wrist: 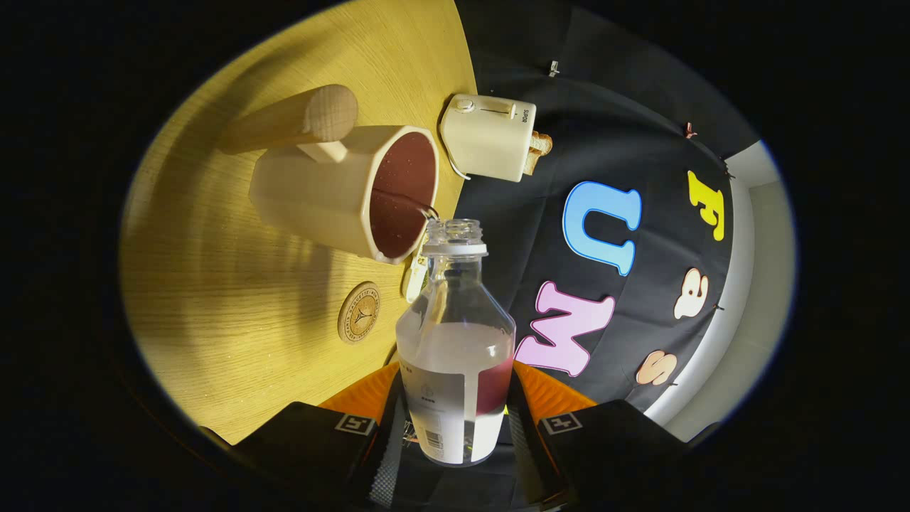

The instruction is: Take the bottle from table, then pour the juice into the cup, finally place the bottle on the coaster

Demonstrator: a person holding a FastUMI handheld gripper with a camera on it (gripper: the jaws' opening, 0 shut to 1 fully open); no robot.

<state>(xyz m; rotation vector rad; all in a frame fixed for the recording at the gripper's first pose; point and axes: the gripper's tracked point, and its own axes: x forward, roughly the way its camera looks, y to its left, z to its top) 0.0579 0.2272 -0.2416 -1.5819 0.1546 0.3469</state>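
The gripper clamps the bottle between both fingers, mouth at the rim of the cup. Its long axis runs straight ahead of the fingers, neck towards the cup, tipped to pour. Tip further and juice may overshoot the rim onto the table, near the coaster.

Warm light is falling across the wooden table, turning it yellow, while the cup and its handle are casting soft, broad shadows over the grain. A small glint is showing on the clear bottle. The fisheye is bending everything toward the rim, where focus is perhaps softening. The gripper, clamping the bottle, is sitting in deep shade.
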